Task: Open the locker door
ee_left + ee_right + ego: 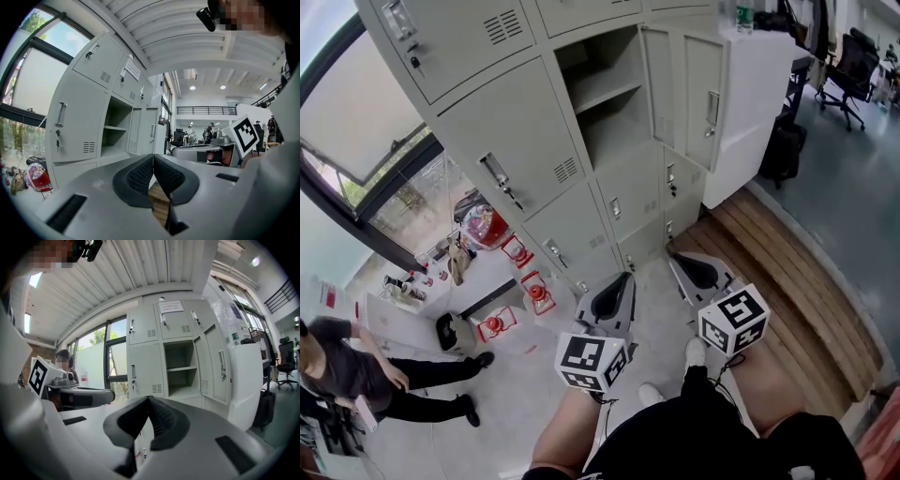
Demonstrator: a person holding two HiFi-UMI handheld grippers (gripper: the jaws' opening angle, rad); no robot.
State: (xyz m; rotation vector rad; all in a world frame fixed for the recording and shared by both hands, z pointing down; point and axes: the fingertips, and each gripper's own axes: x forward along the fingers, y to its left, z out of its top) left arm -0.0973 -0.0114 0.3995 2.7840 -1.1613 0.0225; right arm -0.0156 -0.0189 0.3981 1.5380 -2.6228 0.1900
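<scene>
A bank of grey lockers (516, 141) stands ahead. One middle compartment (609, 94) is open, with a shelf inside, and its door (705, 89) is swung out to the right. In the head view both grippers hang low in front of the lockers, well short of them. My left gripper (619, 286) and right gripper (689, 262) are both shut with nothing between the pads. The left gripper view shows its shut jaws (153, 157) below the open compartment (115, 136). The right gripper view shows its shut jaws (149, 398) below the compartment (180, 369) and the door (220, 366).
A white cabinet (750, 103) stands right of the open door. Wooden flooring (787, 272) runs along the right. Red extinguisher-like items (534, 292) sit on the floor at the lockers' left end, near a window. A person (356, 370) crouches far left. An office chair (853, 66) is far right.
</scene>
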